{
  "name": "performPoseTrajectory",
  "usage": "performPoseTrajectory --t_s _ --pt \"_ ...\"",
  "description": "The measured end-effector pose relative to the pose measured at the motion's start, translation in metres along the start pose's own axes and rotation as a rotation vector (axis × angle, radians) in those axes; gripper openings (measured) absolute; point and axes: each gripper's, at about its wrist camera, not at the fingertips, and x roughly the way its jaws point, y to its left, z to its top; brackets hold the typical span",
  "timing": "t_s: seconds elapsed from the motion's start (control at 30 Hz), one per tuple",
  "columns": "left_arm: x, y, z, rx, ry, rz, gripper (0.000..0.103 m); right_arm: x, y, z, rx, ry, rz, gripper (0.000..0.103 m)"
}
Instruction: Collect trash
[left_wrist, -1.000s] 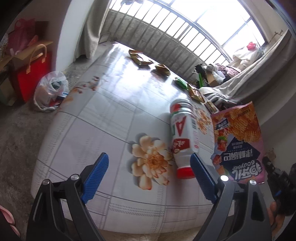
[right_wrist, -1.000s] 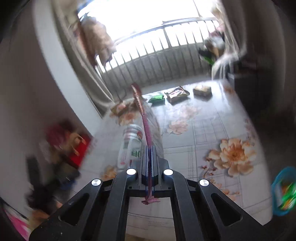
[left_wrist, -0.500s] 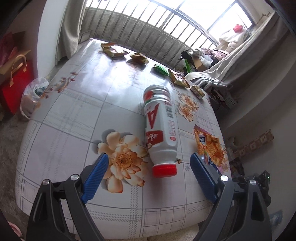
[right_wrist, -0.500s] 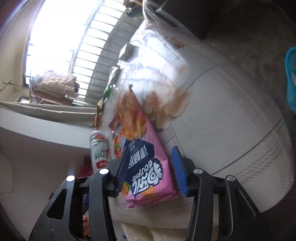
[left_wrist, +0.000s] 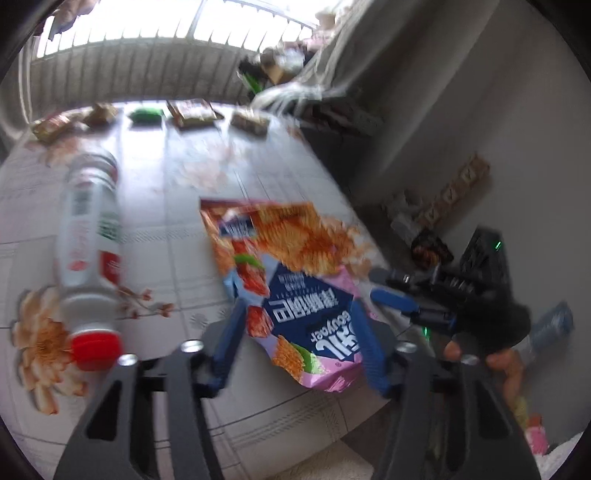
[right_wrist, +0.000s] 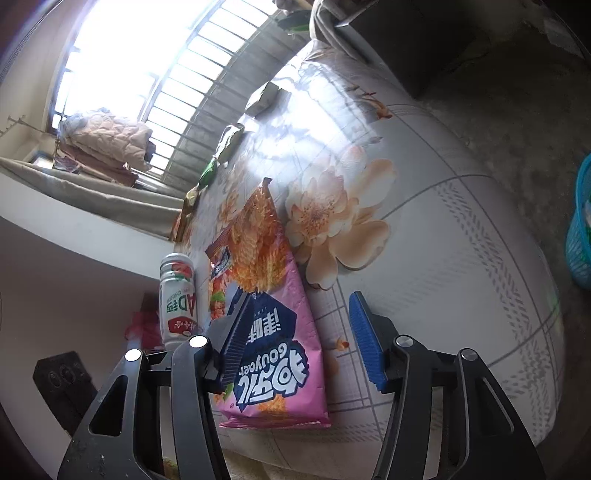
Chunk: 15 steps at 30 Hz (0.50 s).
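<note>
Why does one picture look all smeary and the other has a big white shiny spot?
Left wrist view: motion blur smears the chip bag, the bottle and the far wrappers. Right wrist view: much sharper, but the window is blown out white and its light glares off the glossy table. Both views bulge and curve at the edges from the fisheye lens.

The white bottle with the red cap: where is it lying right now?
In the left wrist view the white bottle lies on its side on the floral table, left of the pink chip bag, cap toward the camera.
</note>
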Motion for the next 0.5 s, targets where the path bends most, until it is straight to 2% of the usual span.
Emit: performPoseTrajectory --t_s 0.07,0.17,0.33,0.43,0.5 --pt "0.022 0.000 -0.002 0.008 0.070 0.018 0.028 0.002 0.000 0.004 -0.010 0.009 0.002 0.050" --pt "0.045 0.008 -0.009 -0.022 0.149 0.044 0.017 0.010 -0.001 0.012 -0.003 0.045 0.035 0.048" --pt "0.048 0.010 -0.017 -0.020 0.156 0.052 0.010 0.017 -0.002 0.008 0.005 0.113 0.071 0.036" --pt "0.045 0.008 -0.023 -0.003 0.178 0.016 0.008 0.017 -0.003 -0.001 0.014 0.170 0.106 0.031" --pt "0.047 0.005 -0.025 0.012 0.189 -0.002 0.008 0.015 -0.003 -0.001 0.000 0.174 0.108 0.030"
